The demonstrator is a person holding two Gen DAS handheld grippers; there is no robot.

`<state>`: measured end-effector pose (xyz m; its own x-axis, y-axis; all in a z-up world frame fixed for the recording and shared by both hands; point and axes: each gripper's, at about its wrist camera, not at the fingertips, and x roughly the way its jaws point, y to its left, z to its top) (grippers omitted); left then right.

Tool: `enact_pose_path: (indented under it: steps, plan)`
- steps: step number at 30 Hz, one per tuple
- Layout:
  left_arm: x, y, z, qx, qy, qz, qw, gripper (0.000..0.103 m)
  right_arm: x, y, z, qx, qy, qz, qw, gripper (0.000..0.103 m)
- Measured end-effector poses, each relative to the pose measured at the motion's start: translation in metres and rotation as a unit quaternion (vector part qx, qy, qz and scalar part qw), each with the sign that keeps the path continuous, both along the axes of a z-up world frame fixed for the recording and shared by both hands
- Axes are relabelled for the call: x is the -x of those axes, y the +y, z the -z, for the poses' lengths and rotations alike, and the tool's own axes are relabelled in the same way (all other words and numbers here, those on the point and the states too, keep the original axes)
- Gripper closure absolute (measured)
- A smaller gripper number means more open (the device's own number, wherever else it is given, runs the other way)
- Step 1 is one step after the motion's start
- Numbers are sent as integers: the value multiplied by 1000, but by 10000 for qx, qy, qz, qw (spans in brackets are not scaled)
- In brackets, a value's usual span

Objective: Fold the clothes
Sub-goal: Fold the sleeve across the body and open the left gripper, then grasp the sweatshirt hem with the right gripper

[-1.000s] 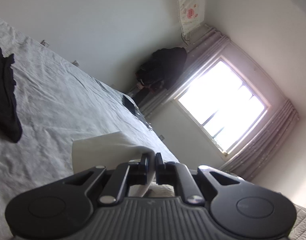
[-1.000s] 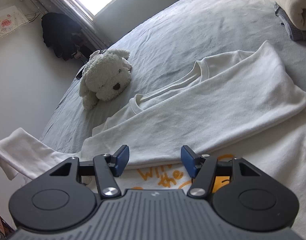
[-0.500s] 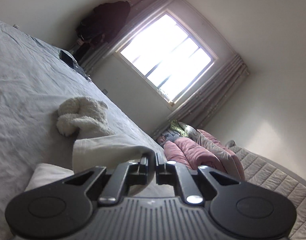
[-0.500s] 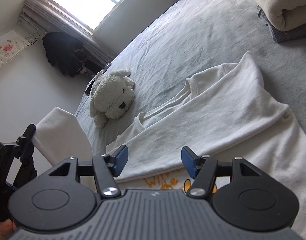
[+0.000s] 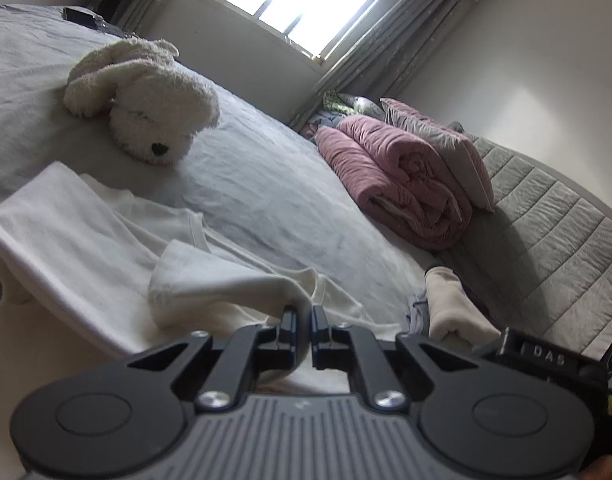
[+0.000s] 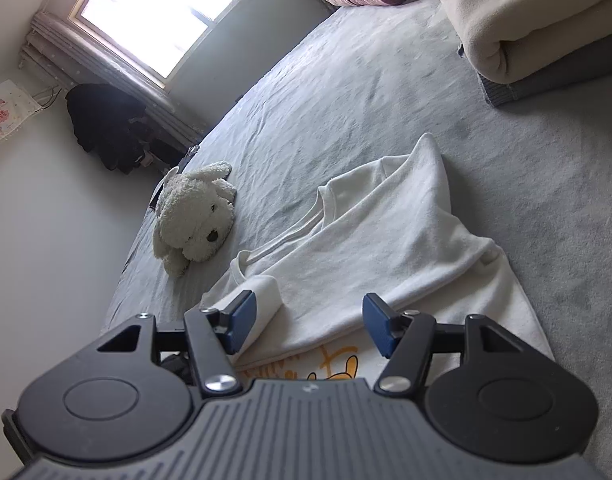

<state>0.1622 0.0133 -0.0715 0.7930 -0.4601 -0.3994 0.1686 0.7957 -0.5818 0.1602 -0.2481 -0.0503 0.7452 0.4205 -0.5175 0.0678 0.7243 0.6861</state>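
Observation:
A white long-sleeved shirt [image 6: 370,248] with an orange print lies on the grey bed, both sleeves folded across its body. My left gripper [image 5: 302,332] is shut on the cuff end of the white sleeve [image 5: 210,280], which it holds low over the shirt [image 5: 86,232]. That same sleeve end [image 6: 266,300] shows in the right wrist view beside the left blue pad. My right gripper [image 6: 308,326] hangs open just above the shirt's folded sleeves, nothing between its fingers. Part of the right gripper's black body [image 5: 546,360] shows at the right edge of the left wrist view.
A white plush dog [image 6: 198,220] [image 5: 146,108] lies on the bed beyond the shirt's collar. Folded cream and grey clothes [image 6: 538,28] are stacked at the right. A rolled pink quilt [image 5: 402,184] and pillows sit by the grey headboard [image 5: 546,220]. The window wall is behind.
My left gripper swung round and came down, carrying the sleeve from beside the bed across onto the shirt's body. My right gripper shifted a little along the shirt and stayed open.

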Motion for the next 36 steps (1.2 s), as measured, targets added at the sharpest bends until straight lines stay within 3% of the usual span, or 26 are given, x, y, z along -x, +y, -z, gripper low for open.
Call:
enact_pose_path:
  steps: [5,8,10,13,19,25,28,30,36]
  plan:
    - [-1,-4,8,-184,485,327,9981,93,-1,2,-1,35,-21,-52,10000,39]
    - [4,-1,-2,-248,515,519,9970,82,-2,4,-3,83,-51,-110,9999,39]
    - [9,3,-13,-321,488,658,9961,68,-3,6,-4,118,-71,-147,9998,39]
    - [18,14,-31,-444,436,758,9952,64,-4,11,-6,142,-117,-204,9996,39]
    - [24,53,-45,-509,532,94,9972,63,-5,30,-12,353,-255,-431,9981,39]
    - [23,89,-48,-551,636,-703,9940,64,-5,65,-18,1038,-513,-793,9901,39]
    - [22,103,-47,-542,635,-991,9916,65,-2,89,-20,1739,-780,-1018,9764,39]
    - [22,109,-46,-539,613,-1099,9906,67,3,107,-20,2333,-1027,-1169,9599,39]
    - [18,118,-37,-630,557,-1296,9880,76,15,157,-6,3993,-1689,-1696,8850,40]
